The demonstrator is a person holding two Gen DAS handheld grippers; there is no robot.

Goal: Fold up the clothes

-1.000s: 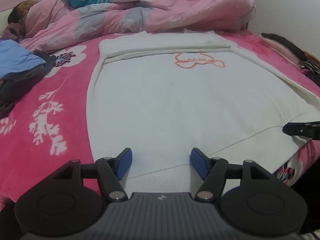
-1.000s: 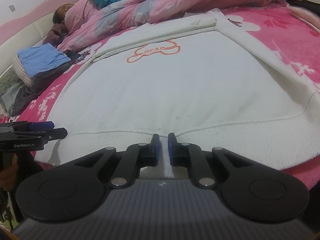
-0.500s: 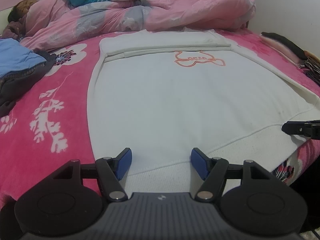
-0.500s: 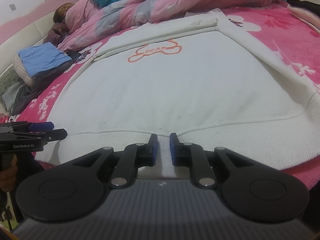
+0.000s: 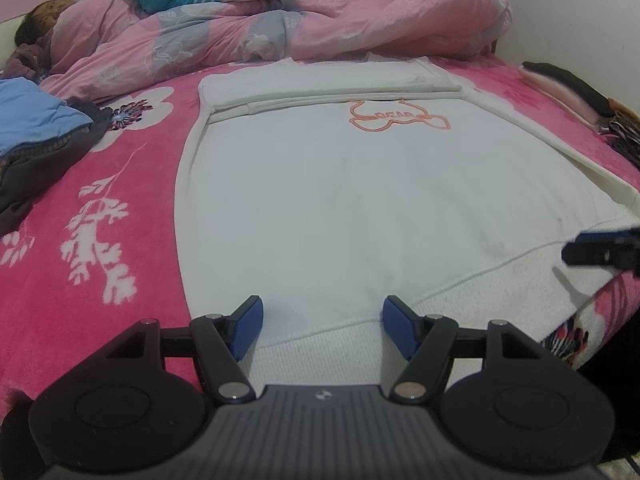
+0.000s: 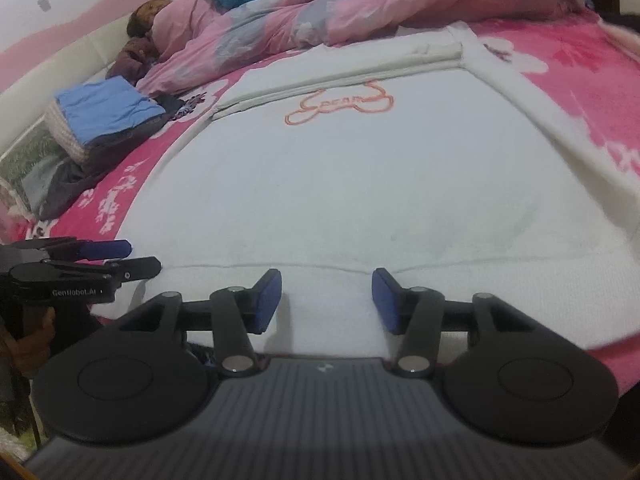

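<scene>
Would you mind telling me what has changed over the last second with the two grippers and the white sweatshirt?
The right gripper has just been opening: its jaws, nearly shut on the ribbed hem before, now stand apart and have let it go. The left gripper stayed open over the hem, and the white sweatshirt lies flat as before.

Right gripper (image 6: 326,300) fingers (image 6: 266,300) newly apart over the sweatshirt (image 6: 360,184) hem.

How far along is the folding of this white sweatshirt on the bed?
Done: the white sweatshirt lies flat, sleeves folded in. In hand: nothing; the left claw is open over the ribbed hem, and the right claw has just been opening there. Left: folding the body.
</scene>
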